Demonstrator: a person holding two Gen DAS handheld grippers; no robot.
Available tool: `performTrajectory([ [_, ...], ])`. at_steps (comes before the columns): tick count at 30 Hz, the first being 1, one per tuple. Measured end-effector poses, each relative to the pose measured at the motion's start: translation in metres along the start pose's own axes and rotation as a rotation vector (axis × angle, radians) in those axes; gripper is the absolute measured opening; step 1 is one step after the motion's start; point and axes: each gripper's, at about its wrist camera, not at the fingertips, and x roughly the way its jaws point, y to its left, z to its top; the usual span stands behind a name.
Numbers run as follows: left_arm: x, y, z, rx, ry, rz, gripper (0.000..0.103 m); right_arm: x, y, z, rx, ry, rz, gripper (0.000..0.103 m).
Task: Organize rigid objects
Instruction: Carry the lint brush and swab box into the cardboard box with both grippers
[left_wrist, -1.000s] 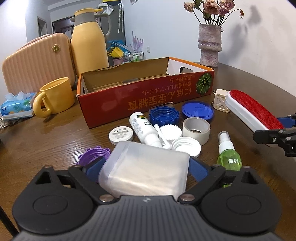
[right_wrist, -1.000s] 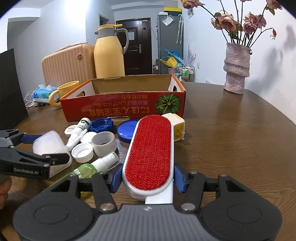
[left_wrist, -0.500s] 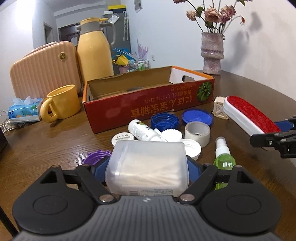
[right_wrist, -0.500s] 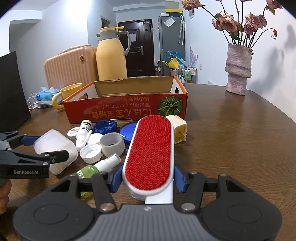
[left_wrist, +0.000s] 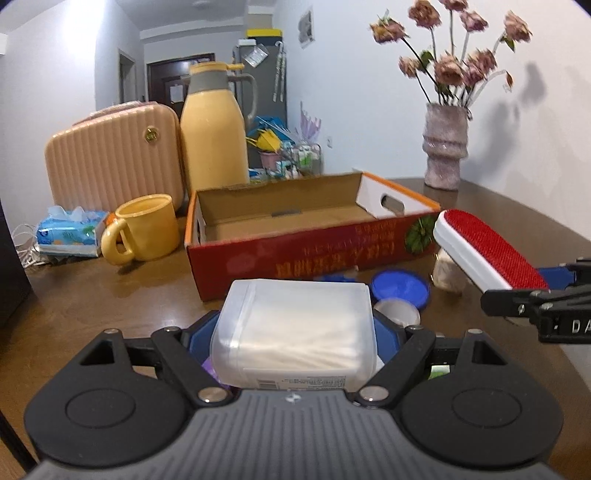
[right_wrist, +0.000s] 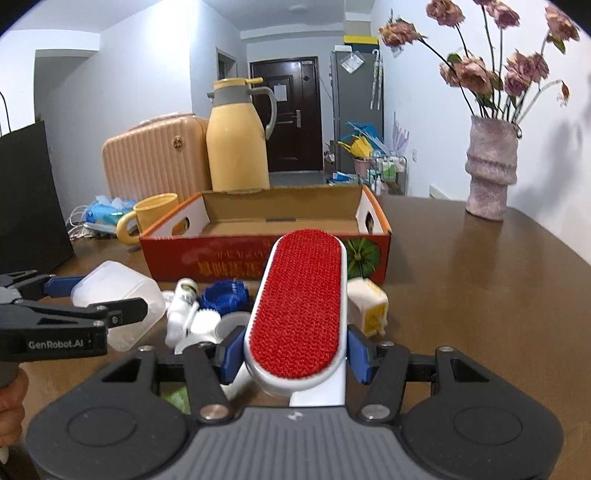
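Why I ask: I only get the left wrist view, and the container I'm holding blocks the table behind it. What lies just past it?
Observer: The right wrist view shows a white bottle lying on the table beside a blue ridged cap.
Operator: Is the lint brush gripped squarely? I only see it from the side.
Observer: Yes. The right gripper has a blue pad pressed on each long side of the lint brush, near its handle end, and the red face is up.
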Motion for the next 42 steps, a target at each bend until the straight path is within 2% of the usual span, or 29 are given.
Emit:
performTrajectory([
  [10,0.012,0.004,0.037,-0.043,-0.056,0.040,0.083,0.019,-0.001,0.039,-0.020,-0.049,0.023,0.056],
  [24,0.064,0.018,0.089,-0.116,-0.073,0.104,0.083,0.075,-0.016,0.089,0.035,-0.064,0.044,0.056],
  [42,0.138,0.030,0.128,-0.181,-0.021,0.165,0.083,0.159,-0.036,0.134,0.175,0.042,0.076,0.056],
])
